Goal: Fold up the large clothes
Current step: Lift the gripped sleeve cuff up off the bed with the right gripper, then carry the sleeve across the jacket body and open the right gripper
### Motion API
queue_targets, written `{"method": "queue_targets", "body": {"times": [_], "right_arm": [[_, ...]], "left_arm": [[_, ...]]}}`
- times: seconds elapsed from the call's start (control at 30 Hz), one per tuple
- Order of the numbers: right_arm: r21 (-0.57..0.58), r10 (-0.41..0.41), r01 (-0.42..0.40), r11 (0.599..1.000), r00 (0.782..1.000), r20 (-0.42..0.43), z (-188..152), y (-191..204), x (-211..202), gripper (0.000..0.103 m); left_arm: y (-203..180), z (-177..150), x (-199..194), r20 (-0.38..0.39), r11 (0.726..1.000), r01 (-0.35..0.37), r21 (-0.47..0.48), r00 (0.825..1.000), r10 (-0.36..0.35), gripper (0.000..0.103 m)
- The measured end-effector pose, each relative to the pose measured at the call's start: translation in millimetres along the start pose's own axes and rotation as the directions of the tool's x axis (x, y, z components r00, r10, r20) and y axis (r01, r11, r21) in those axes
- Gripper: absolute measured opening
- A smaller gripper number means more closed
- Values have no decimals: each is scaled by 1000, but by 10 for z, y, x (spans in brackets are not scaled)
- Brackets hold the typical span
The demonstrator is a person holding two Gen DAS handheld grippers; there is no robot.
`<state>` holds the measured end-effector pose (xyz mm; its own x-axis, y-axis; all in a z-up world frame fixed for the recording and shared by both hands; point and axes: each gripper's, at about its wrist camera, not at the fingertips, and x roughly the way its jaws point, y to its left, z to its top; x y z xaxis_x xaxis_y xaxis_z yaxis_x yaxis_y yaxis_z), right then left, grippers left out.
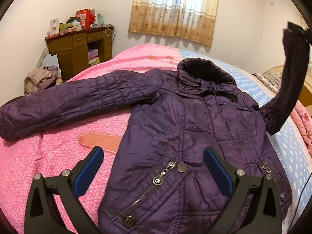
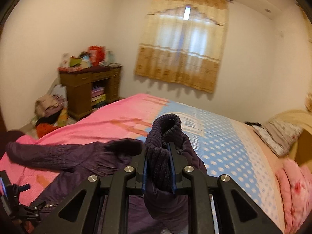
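While the purple jacket (image 1: 195,132) lies front-up across the bed (image 1: 58,165), its one sleeve (image 1: 288,74) is lifted clear, the knit cuff (image 2: 161,152) pinched in the right gripper (image 2: 158,167) with its jaws clamped on it. The left gripper (image 1: 153,167) hovers over the hem, jaws wide and holding nothing. Behind stand a cluttered desk (image 1: 78,46), curtains (image 1: 175,9) and a heap of clothes (image 1: 41,80); no writing is legible.
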<state>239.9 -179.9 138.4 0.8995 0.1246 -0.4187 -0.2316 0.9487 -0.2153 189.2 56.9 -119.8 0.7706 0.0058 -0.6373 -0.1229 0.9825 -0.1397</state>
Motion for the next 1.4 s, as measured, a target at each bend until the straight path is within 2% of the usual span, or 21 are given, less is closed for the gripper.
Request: {"method": "queue_targets", "body": {"times": [0.13, 0.27, 0.47, 0.53, 0.6, 0.63, 0.7, 0.8, 0.9, 0.97, 1.0, 1.1, 1.17, 1.27, 1.33, 1.4], "right_arm": [[-96, 92, -95, 991, 995, -36, 70, 637, 265, 17], [-176, 163, -177, 968, 982, -91, -59, 1228, 587, 16], [-230, 254, -295, 928, 948, -192, -605, 2114, 1201, 15], [-215, 294, -349, 912, 923, -248, -874, 2390, 1454, 16], [-166, 335, -397, 903, 891, -306, -1090, 2492, 1668, 21], [-138, 355, -417, 898, 874, -332, -1200, 2519, 1762, 36], [-86, 380, -432, 898, 858, -345, -1338, 2454, 1789, 66], [-33, 409, -443, 896, 853, -325, -1427, 2216, 1620, 66], [-37, 379, -406, 913, 878, -292, -1496, 1867, 1317, 66], [-2, 380, -396, 918, 883, -275, -1539, 1547, 1139, 66], [26, 382, -389, 921, 884, -269, -1560, 1402, 1080, 66], [194, 425, -385, 902, 868, -256, -1655, 829, 871, 67], [270, 403, -337, 902, 881, -246, -1720, 474, 750, 68], [370, 298, -194, 909, 921, -251, -1817, -109, 588, 68], [390, 202, -99, 916, 951, -234, -1848, -398, 519, 70], [406, 123, -23, 914, 967, -222, -1864, -577, 565, 72]], "left_arm": [[57, -13, 19, -6, 1000, -6, -7, 1000, 6, 103], [114, -21, 46, -13, 1000, -14, -17, 1000, 14, 103], [247, -36, 34, -15, 998, -49, -29, 999, 48, 103], [302, -41, 19, -9, 997, -71, -26, 997, 71, 103], [365, -37, 23, -13, 996, -90, -26, 996, 90, 103], [390, -39, 26, -15, 995, -98, -26, 995, 98, 103], [443, -29, 49, -25, 992, -122, -25, 992, 121, 103], [505, 19, 78, -36, 991, -130, -37, 991, 128, 103], [476, 139, 96, -35, 992, -115, -41, 993, 114, 103], [369, 227, 97, -8, 994, -104, -19, 995, 104, 103], [272, 290, 110, 10, 994, -110, 6, 994, 110, 103], [-35, 440, 127, 49, 993, -88, 76, 995, 85, 103], [-234, 551, 147, 86, 989, -89, 117, 993, 79, 103], [-514, 684, 248, 124, 979, -90, 186, 990, 67, 103], [-685, 748, 435, 131, 966, -123, 229, 987, 95, 103], [-801, 783, 646, 121, 957, -149, 249, 985, 122, 103]]}}
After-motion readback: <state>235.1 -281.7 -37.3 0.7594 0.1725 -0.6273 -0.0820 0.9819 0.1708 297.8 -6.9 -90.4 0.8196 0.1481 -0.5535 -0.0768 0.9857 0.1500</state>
